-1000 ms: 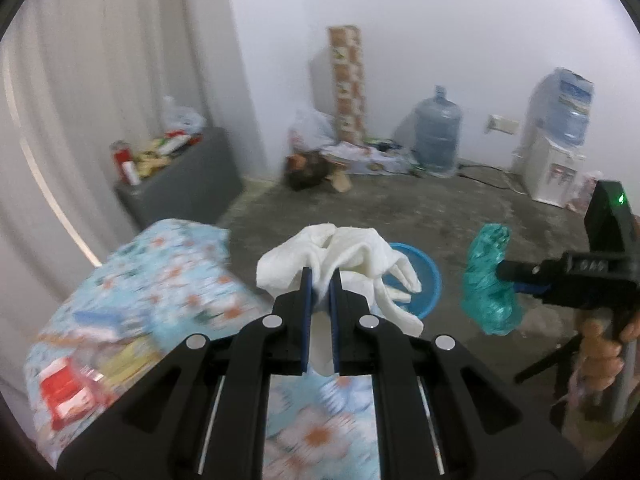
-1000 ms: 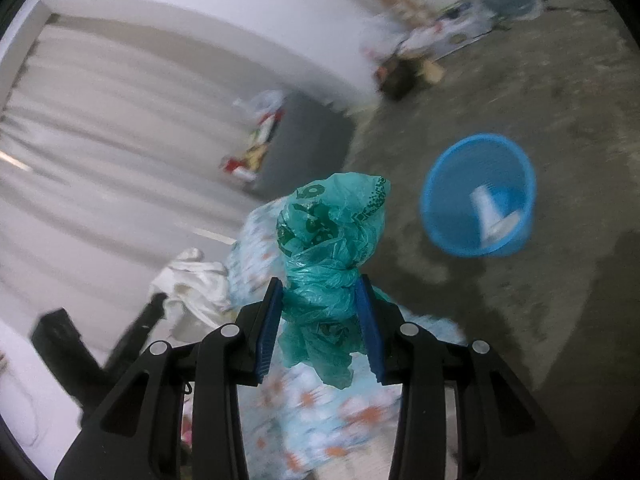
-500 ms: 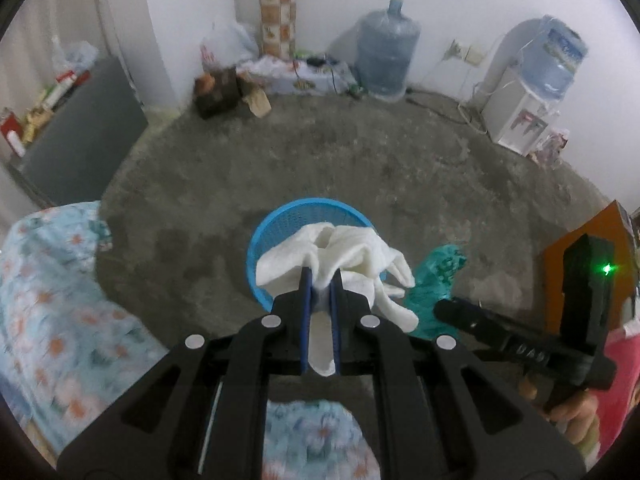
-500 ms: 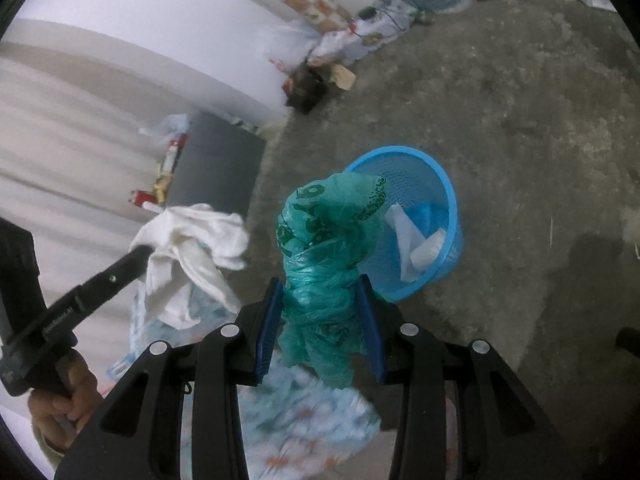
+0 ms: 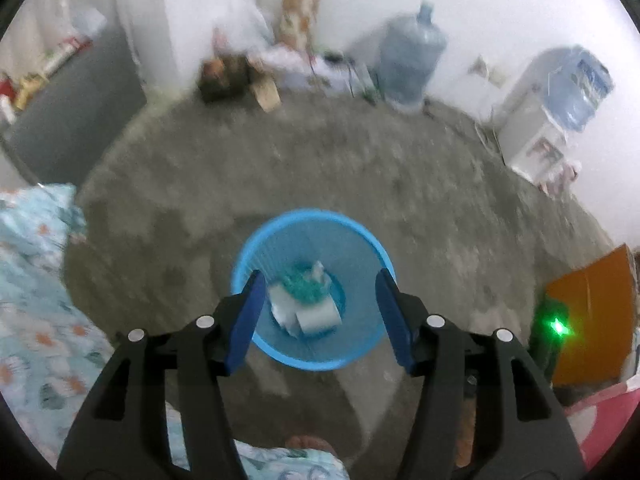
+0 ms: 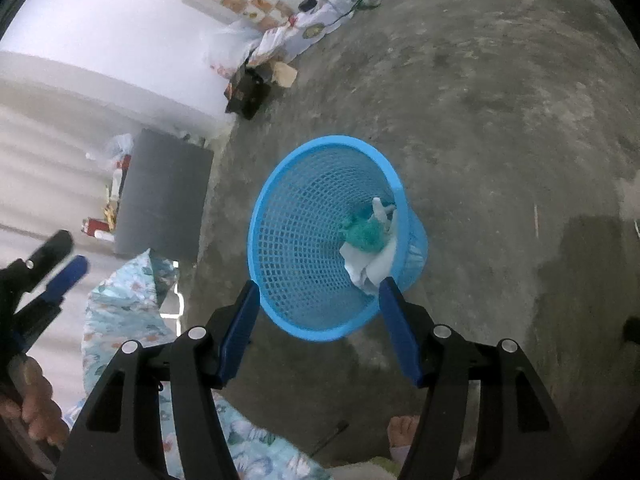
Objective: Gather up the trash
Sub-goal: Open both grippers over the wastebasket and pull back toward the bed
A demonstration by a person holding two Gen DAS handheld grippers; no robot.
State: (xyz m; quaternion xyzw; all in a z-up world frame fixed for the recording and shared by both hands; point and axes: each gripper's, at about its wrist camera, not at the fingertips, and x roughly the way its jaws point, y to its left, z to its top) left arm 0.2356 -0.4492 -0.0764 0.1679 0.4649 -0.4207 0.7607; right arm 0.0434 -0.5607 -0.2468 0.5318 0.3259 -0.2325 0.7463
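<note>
Both grippers, left and right, jaws just opened and empty, hover over the blue basket holding green bag and apparently white cloth; next, fetching remaining trash.

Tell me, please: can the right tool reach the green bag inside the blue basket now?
Probably yes. The right tool hangs open above the blue basket, whose mouth is uncovered. The green bag lies deep at the bottom, beside white trash.
</note>
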